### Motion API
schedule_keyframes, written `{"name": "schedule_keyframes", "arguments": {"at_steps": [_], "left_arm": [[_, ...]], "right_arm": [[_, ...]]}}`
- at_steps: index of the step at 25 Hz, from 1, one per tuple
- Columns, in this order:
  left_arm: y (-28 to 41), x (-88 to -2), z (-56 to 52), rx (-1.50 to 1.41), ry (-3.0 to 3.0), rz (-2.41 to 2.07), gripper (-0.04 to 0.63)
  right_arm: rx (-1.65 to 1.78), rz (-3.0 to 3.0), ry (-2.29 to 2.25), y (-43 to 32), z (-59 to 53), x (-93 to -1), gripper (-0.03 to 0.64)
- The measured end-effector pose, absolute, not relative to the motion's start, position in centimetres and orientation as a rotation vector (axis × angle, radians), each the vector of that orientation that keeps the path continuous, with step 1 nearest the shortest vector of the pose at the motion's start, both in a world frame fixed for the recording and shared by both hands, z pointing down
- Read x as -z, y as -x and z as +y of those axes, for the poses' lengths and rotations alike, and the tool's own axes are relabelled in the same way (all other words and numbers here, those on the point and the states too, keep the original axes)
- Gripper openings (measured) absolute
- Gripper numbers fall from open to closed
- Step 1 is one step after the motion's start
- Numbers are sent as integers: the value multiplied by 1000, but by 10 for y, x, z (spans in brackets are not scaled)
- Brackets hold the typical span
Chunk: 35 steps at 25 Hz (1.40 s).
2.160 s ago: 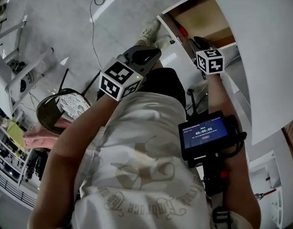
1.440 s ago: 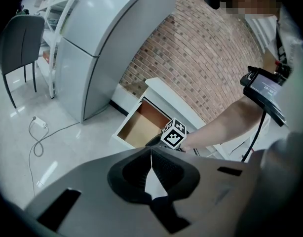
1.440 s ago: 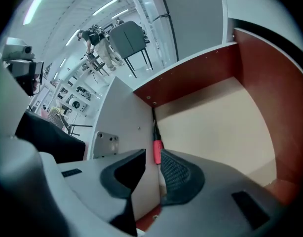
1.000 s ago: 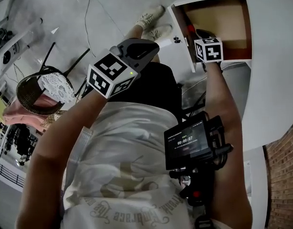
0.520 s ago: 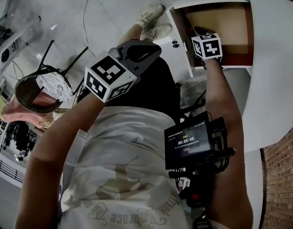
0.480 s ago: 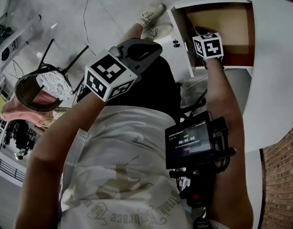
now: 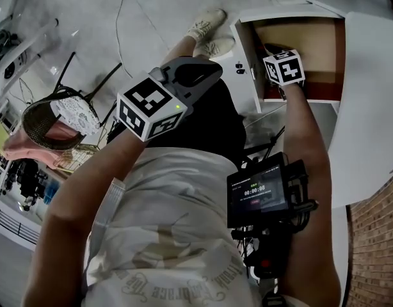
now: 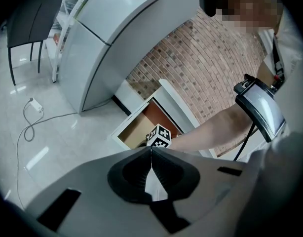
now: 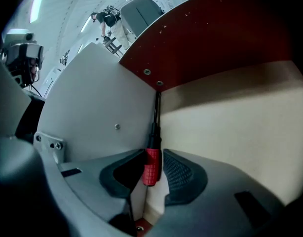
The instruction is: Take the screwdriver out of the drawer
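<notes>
A person reached the right gripper (image 9: pixel 152 158) into an open drawer (image 7: pixel 312 43) under a white bench. The screwdriver (image 9: pixel 151 164) lay along the drawer's left wall, its shaft pointing to the far red-brown panel. Its red handle sat between the spread jaws, which had just been opening and did not yet pinch it. The left gripper (image 8: pixel 151 152) was held up before the torso, jaws pressed together and empty.

To do this step well, the jaws should probably centre on the ribbed handle, clear of the wall, close firmly, then lift straight out.

Compared with a moment earlier, the right gripper sat in much the same corner. The red handle, visible beside it earlier, no longer showed from the head view.
</notes>
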<state>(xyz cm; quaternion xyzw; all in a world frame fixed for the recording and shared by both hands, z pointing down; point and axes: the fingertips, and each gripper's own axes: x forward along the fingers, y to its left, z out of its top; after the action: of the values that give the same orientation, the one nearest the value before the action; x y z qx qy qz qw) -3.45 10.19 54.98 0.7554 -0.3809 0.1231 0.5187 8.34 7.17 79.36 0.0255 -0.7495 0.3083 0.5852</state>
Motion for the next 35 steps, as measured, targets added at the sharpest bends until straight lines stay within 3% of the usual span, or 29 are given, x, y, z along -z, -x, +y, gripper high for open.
{"name": "schedule_keyframes", "arguments": {"at_steps": [8, 35], "left_arm": [[40, -543, 89, -263, -1815, -920, 23], [54, -507, 70, -365, -1976, -809, 23]], "right_arm": [[-869, -1731, 3, -82, 75, -794, 89], [-888, -1656, -215, -93, 80, -752, 97]]}}
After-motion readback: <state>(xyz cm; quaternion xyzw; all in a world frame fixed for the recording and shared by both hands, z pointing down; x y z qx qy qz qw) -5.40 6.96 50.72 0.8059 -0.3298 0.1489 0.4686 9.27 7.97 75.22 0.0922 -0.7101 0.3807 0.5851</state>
